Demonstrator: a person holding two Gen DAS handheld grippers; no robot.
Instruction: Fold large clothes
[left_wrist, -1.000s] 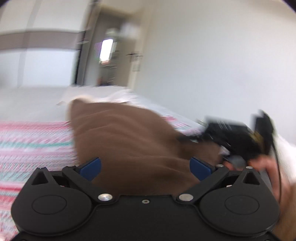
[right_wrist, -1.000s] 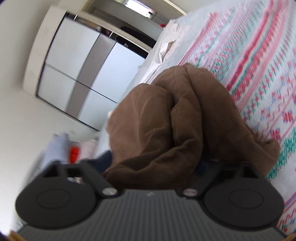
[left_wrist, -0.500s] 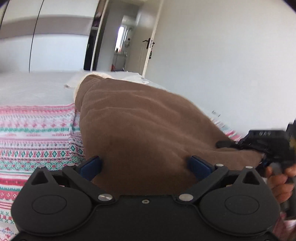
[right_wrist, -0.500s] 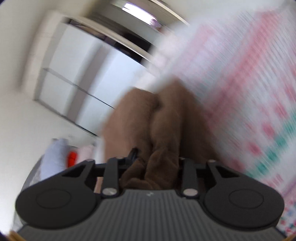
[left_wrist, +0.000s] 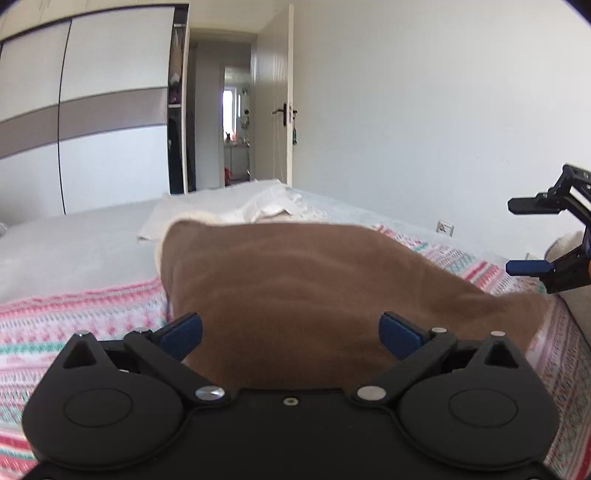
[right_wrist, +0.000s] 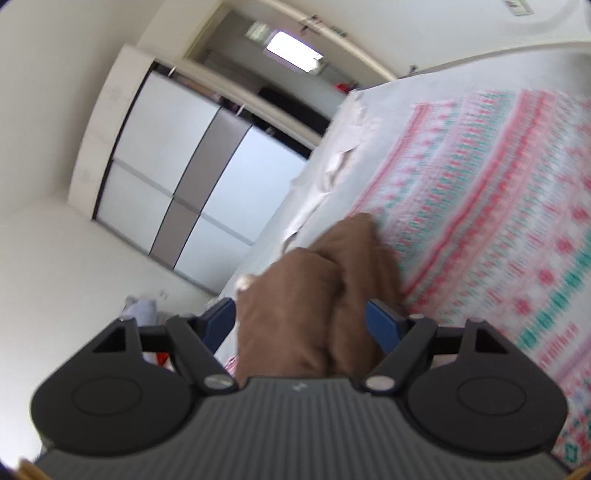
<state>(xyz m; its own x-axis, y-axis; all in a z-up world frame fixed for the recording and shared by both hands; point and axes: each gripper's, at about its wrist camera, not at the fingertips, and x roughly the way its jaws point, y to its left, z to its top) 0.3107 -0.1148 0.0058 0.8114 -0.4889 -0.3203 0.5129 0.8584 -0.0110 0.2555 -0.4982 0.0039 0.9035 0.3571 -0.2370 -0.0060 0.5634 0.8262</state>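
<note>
A large brown garment (left_wrist: 295, 284) lies spread on the patterned bedspread (left_wrist: 74, 325). My left gripper (left_wrist: 290, 332) is open, its blue pads wide apart with the brown cloth lying between them. My right gripper (right_wrist: 301, 321) is open too, with a bunched fold of the brown garment (right_wrist: 314, 295) between its blue pads. The right gripper also shows in the left wrist view (left_wrist: 532, 236) at the far right, its jaws apart above the garment's edge.
The bed carries a pink, white and teal patterned spread (right_wrist: 498, 206) and a grey sheet (left_wrist: 74, 243) beyond it. A white cloth (left_wrist: 258, 206) lies at the far end. A wardrobe (left_wrist: 92, 118) and an open door (left_wrist: 273, 103) stand behind.
The right gripper was shut on the bunched brown cloth half a second ago and has opened and pulled away to the right. The garment now lies flatter and wider on the bed.
</note>
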